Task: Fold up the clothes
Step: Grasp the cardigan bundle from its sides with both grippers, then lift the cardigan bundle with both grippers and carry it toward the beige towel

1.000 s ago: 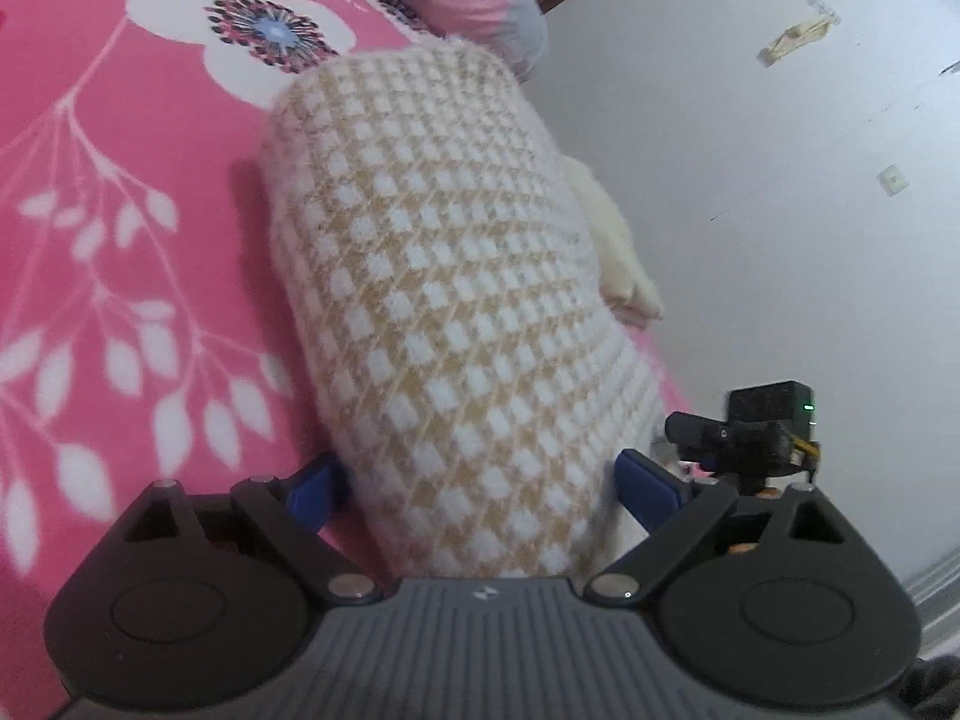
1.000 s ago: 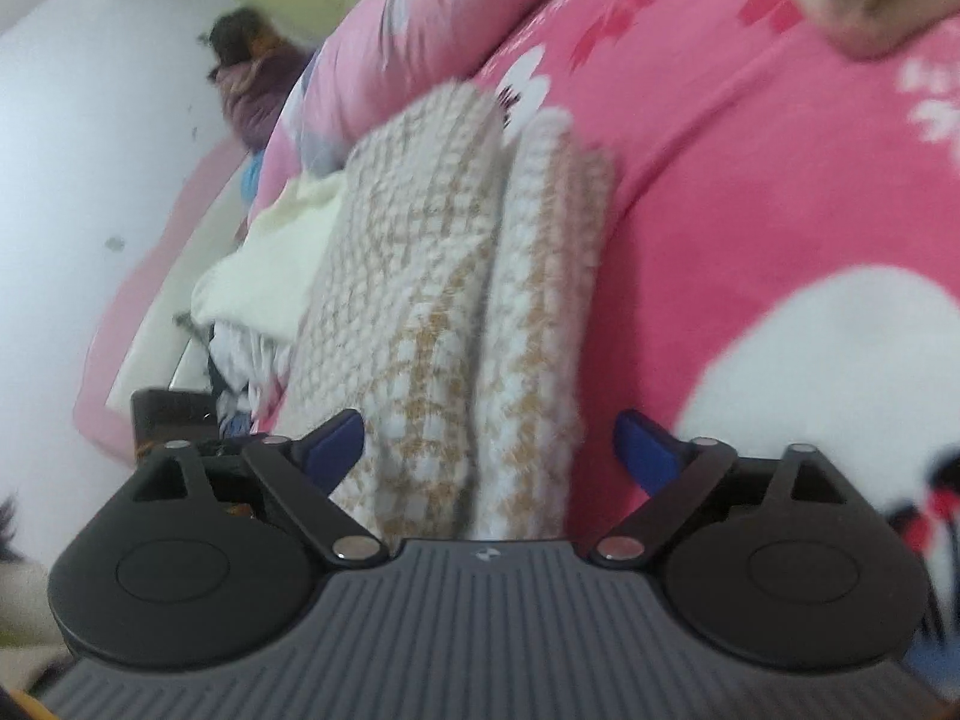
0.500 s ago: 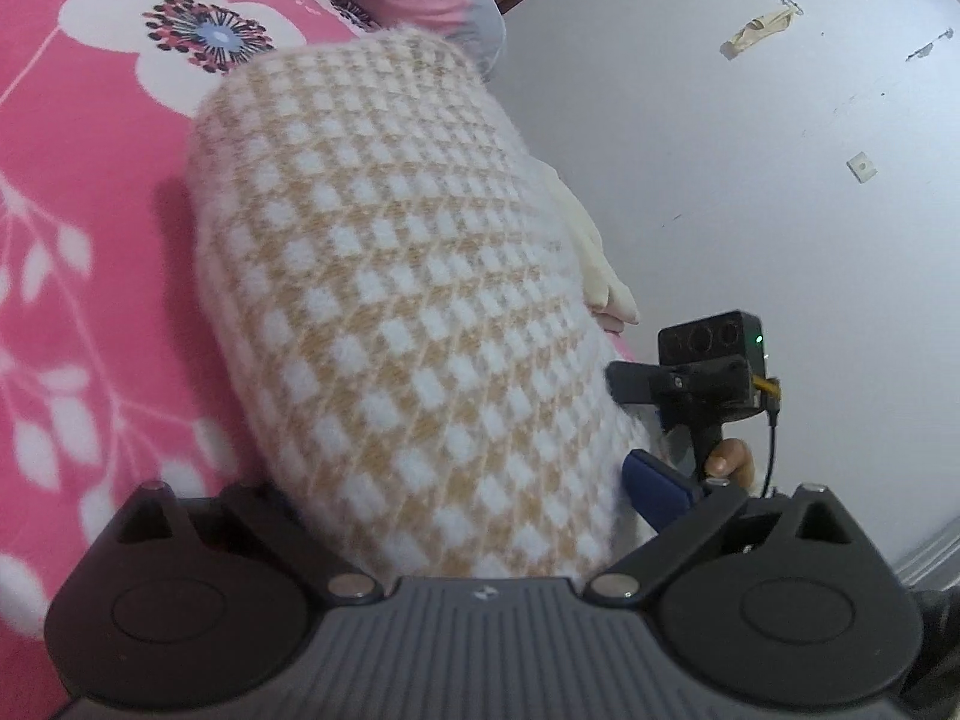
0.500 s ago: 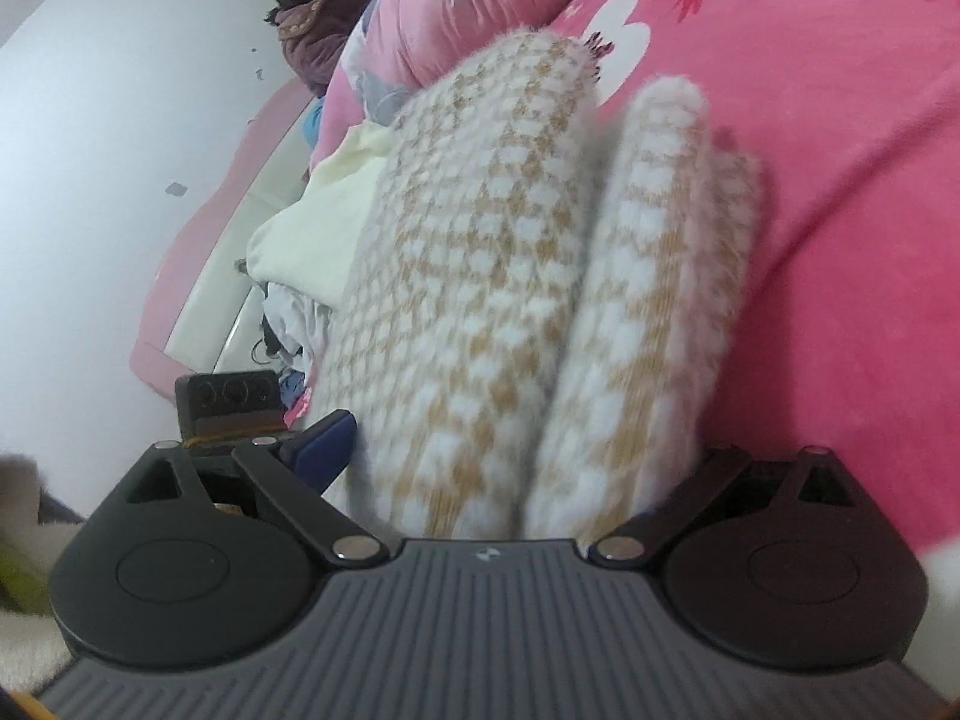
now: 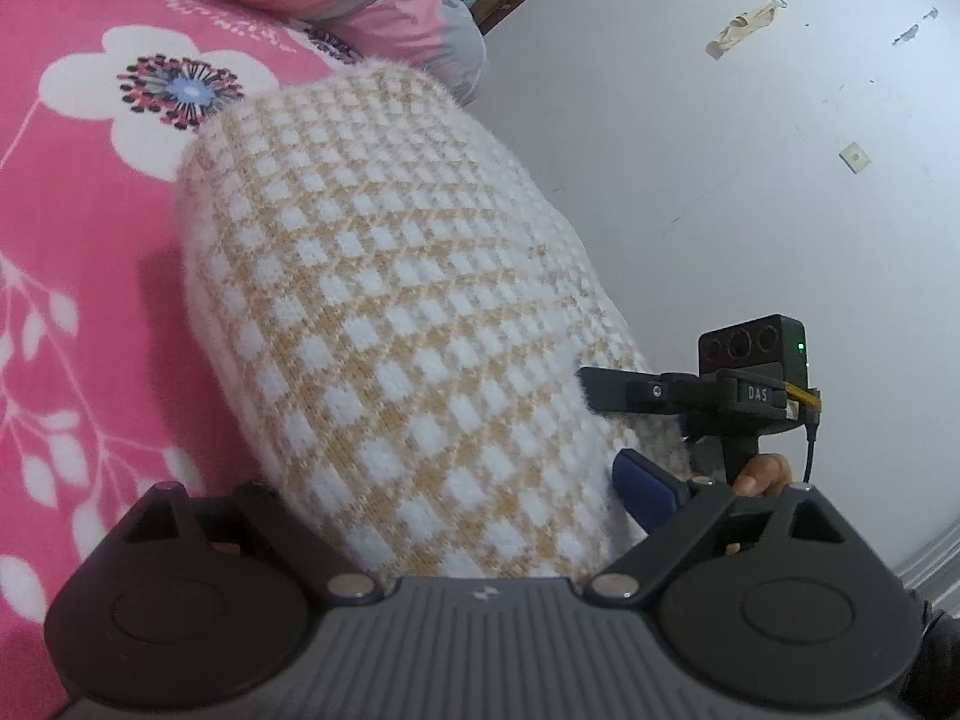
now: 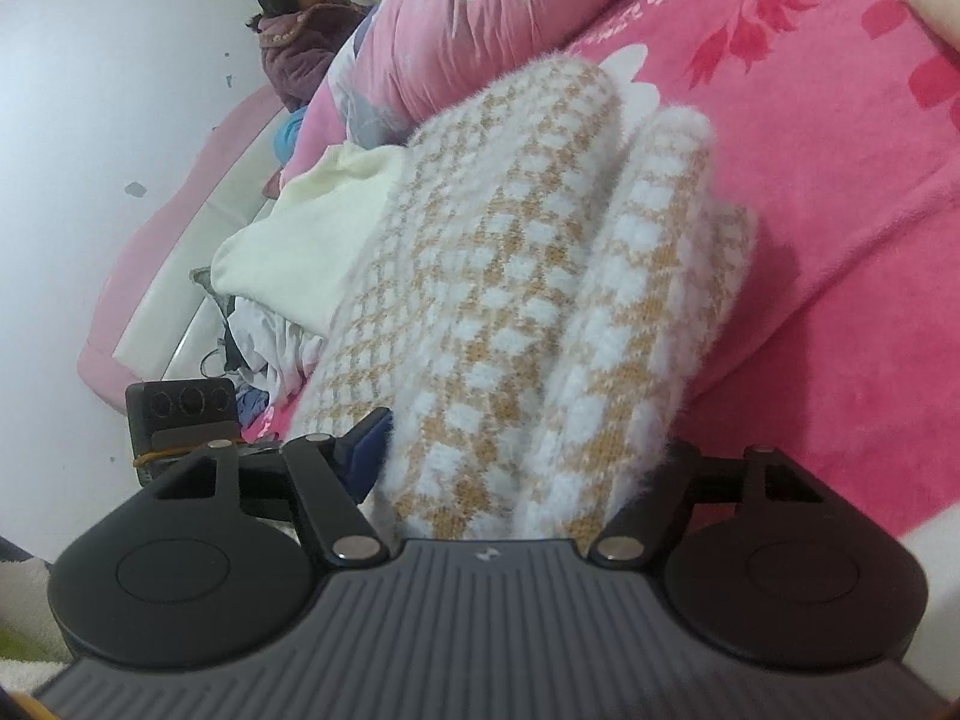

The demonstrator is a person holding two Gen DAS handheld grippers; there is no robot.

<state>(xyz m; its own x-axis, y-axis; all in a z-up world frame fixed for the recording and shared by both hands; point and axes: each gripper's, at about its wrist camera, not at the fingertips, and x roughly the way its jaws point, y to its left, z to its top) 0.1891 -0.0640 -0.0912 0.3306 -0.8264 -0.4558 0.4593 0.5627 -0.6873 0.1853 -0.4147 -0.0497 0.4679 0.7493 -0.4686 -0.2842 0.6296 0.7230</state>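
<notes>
Your left gripper is clamped on the near edge of the folded checked sweater; the tan-and-white knit fills the gap between the jaws, one blue pad pressed into its right side, the other pad buried under the fabric. Your right gripper is clamped on the same sweater from the other end, where two thick folded layers show side by side between the jaws, a blue pad against the left layer. The sweater is a bulky bundle over the pink floral blanket on the bed, near the bed's edge; cannot tell if it rests on the blanket or is lifted off it. From the left wrist view your right gripper's body shows beside the sweater with a fingertip on its handle, white wall behind. Right wrist view: a cream garment and mixed clothes piled beyond the sweater, a pink quilt, a person in a purple jacket far back.
</notes>
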